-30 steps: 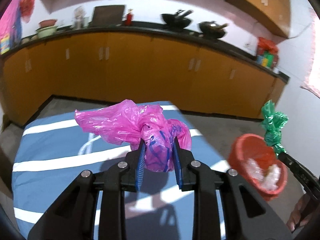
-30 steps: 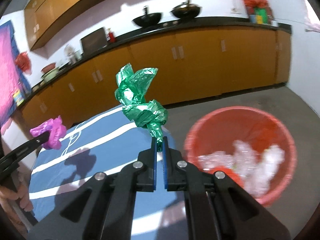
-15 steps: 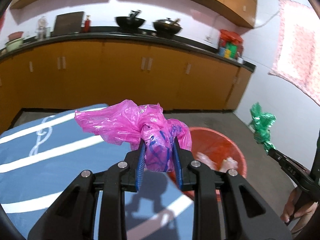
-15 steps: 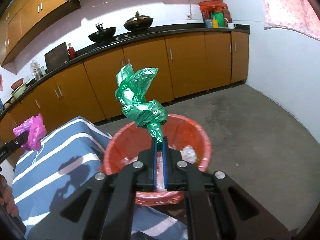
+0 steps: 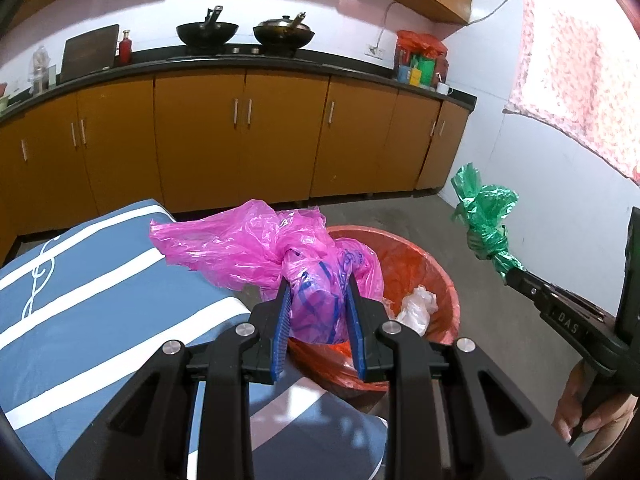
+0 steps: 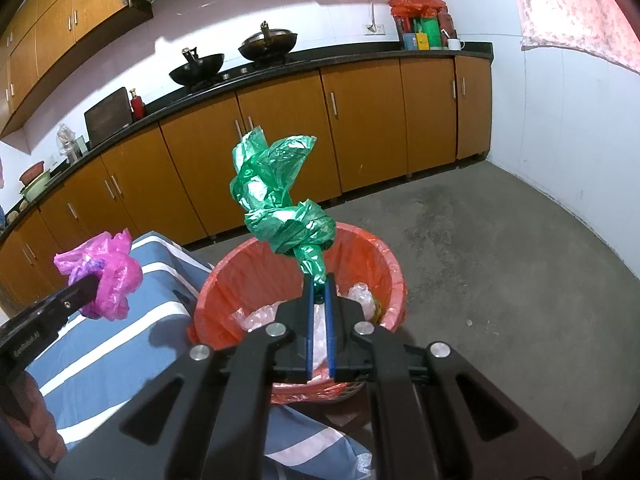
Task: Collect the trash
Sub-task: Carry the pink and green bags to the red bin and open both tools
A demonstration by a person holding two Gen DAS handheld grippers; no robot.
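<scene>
Two bags are up in our tongs: the left tongs (image 5: 316,300) pinch the pink bag (image 5: 280,252), which hangs over the 9 o'clock rim of the red bin (image 6: 384,272). Our right tongs (image 6: 319,284) are pressed tight on the tail of the green bag (image 6: 280,200), held above the bin's middle beside the striped bed (image 5: 80,300).

light: bright daylight through the curtain (image 5: 576,60) at right, blown out pink
glare: hot patch on the wall (image 6: 192,28)
shadows: soft on the bedsheet (image 5: 100,300)
edges: heavy fisheye bend, dark corners
focus: sharp
</scene>
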